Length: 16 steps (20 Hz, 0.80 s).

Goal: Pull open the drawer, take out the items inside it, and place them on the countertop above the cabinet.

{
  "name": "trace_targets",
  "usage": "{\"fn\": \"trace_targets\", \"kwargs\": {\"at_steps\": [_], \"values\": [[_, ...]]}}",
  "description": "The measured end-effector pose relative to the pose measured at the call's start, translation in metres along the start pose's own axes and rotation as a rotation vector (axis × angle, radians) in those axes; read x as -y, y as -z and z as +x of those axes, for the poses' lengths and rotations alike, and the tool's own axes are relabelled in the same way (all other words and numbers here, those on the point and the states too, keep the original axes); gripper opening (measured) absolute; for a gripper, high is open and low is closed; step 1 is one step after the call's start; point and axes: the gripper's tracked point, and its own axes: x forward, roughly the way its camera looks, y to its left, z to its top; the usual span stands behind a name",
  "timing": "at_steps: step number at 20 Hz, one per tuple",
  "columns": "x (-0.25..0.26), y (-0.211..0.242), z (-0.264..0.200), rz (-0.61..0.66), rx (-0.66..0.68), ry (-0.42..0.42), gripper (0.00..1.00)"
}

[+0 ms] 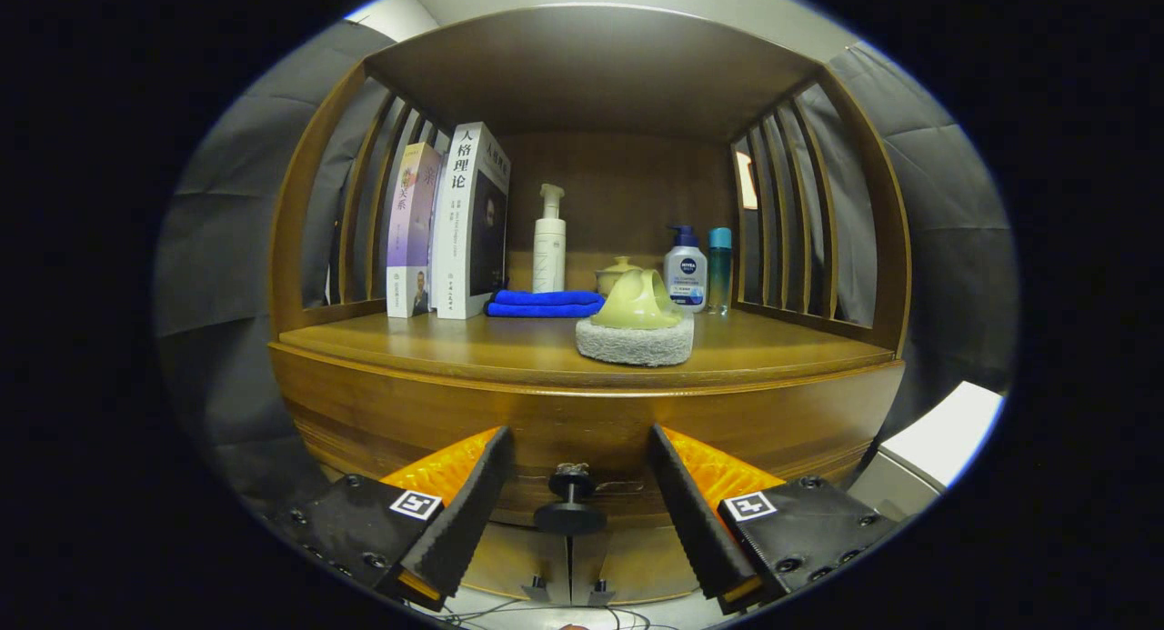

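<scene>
Two risks at lower centre: the tool [575,498], spread around the small dark round drawer knob [570,510], may slip off or close crooked.

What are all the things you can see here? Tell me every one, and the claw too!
cabinet: 1, brown wood, slatted sides, shelf roof above.
countertop: 1, brown wood, on top of the cabinet.
drawer knob: 1, dark, on the closed drawer front, between the claw's fingers.
books: 2, one purple and one white, upright at the countertop's left.
cloth: 1, blue, folded, beside the books.
pump bottle: 1, white, behind the cloth.
scrubber: 1, yellow-green handle on a grey pad, near the countertop's front.
small jar: 1, yellowish, behind the scrubber.
lotion bottle: 1, white with blue pump, right of the scrubber.
slim bottle: 1, teal, beside the lotion bottle.
claw: 1, open, fingers either side of the knob, not touching it.
</scene>
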Motion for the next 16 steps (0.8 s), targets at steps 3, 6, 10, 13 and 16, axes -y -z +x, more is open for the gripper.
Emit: {"fn": "trace_targets", "kwargs": {"at_steps": [3, 6, 10, 13, 16], "values": [[0.007, -0.022, -0.030, -0.020, 0.032, 0.028, 0.97], [0.011, -0.044, -0.066, -0.025, 0.034, 0.044, 0.97], [0.021, -0.073, -0.115, 0.002, 0.048, 0.044, 0.97], [0.026, -0.092, -0.152, 0.015, 0.074, 0.052, 0.97], [0.031, -0.105, -0.184, -0.007, 0.091, 0.064, 0.97]]}}
